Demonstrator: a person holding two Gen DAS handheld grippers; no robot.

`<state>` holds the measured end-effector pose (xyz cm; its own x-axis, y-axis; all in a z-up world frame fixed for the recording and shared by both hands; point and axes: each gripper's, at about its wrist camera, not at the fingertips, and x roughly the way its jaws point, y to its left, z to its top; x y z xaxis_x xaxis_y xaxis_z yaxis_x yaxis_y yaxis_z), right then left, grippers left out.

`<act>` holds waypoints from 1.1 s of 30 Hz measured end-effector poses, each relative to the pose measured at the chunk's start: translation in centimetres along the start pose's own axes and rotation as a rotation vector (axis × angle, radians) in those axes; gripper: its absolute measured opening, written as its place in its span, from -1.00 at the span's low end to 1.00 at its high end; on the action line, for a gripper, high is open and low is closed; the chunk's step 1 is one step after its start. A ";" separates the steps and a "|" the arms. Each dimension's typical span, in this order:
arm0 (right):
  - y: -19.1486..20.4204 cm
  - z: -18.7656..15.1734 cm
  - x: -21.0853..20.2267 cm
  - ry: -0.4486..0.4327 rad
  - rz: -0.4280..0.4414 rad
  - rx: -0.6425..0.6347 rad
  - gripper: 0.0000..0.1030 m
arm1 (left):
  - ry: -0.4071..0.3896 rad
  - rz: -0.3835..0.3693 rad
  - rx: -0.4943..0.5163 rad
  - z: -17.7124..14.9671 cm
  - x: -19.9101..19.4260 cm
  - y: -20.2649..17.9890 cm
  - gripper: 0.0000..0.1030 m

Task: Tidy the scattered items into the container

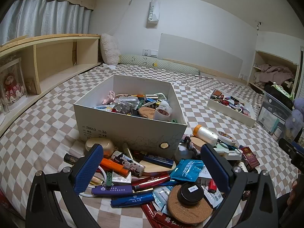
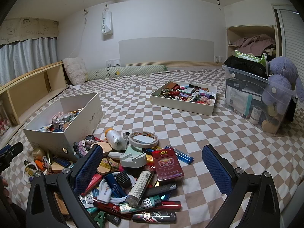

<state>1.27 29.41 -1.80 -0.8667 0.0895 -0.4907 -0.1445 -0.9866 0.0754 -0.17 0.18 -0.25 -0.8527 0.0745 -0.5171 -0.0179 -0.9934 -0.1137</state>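
A white shoe box, part full of small items, stands on the checked bed; it also shows at the left in the right wrist view. A pile of lighters, packets and tape lies in front of it. My left gripper is open and empty above an orange lighter, a blue packet and a cork coaster. My right gripper is open and empty above a red cigarette pack, a tape roll and a mint tape dispenser.
A shallow white tray of small items sits further back on the bed. A clear plastic bin with a purple plush toy stands at the right. A wooden shelf runs along the left. A bolster lies at the headboard.
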 end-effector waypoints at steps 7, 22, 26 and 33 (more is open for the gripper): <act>0.0 -0.1 -0.1 0.004 0.002 0.004 1.00 | 0.002 0.002 0.001 0.0 0.0 -0.1 1.00; -0.2 0.0 0.4 0.017 0.006 0.013 1.00 | 0.011 0.005 -0.002 -0.3 0.3 0.1 1.00; -0.1 0.0 0.5 0.024 0.009 0.014 1.00 | 0.017 0.006 -0.009 -0.2 0.4 0.3 1.00; -0.2 -0.1 0.9 0.048 0.027 0.028 1.00 | 0.052 0.010 -0.042 -0.2 0.9 0.8 1.00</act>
<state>0.59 29.70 -2.31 -0.8469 0.0554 -0.5289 -0.1352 -0.9843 0.1135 -0.86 -0.54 -1.00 -0.8242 0.0703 -0.5619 0.0130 -0.9896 -0.1429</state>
